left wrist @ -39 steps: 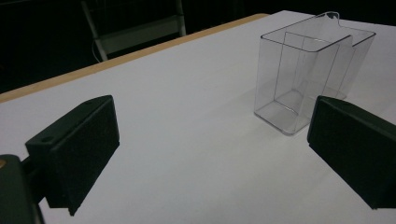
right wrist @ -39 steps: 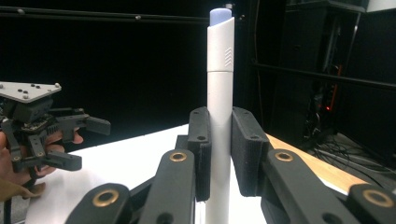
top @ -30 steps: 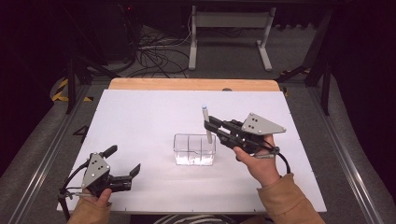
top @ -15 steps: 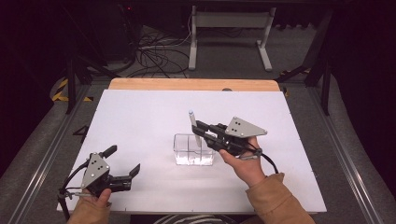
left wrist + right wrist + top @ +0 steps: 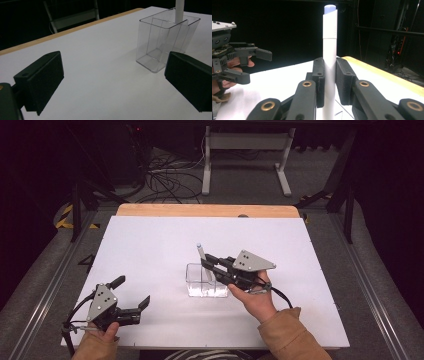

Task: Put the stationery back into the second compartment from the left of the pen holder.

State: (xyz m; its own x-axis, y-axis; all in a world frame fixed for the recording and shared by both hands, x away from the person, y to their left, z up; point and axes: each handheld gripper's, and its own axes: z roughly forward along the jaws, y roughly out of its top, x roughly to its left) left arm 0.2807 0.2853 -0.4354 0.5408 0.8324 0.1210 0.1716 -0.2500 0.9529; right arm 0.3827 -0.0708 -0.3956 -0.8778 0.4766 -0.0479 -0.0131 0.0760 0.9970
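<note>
Setting: a dark room with cables and a metal frame on the floor behind; a white table (image 5: 150, 245) with a wooden far edge carries the work.
Pen: a white pen (image 5: 329, 50) with a pale blue tip (image 5: 330, 8) stands over the clear container (image 5: 204, 281), a little toward the near edge from the table's middle.
Long axis: close to upright, the blue tip pointing up and leaning slightly toward the table's far edge; the lower end dips at the container's rim, as the left gripper view shows (image 5: 179, 11).
Container: a clear, open-topped box with an inner divider (image 5: 165, 40), resting on the table; which compartment the pen is over cannot be told.
Right gripper: the right gripper (image 5: 329, 82) is clamped on the pen's barrel, a pad on each side.
Left gripper: the left gripper (image 5: 131, 296) rests near the table's near-left corner, its jaws spread wide with nothing between them, well apart from the container.
Step in hand: apparently lowering the pen into the container.
Next move: probably a straight descent keeping the pen upright and clear of the divider, then loosening the grip once the lower end is well inside.
</note>
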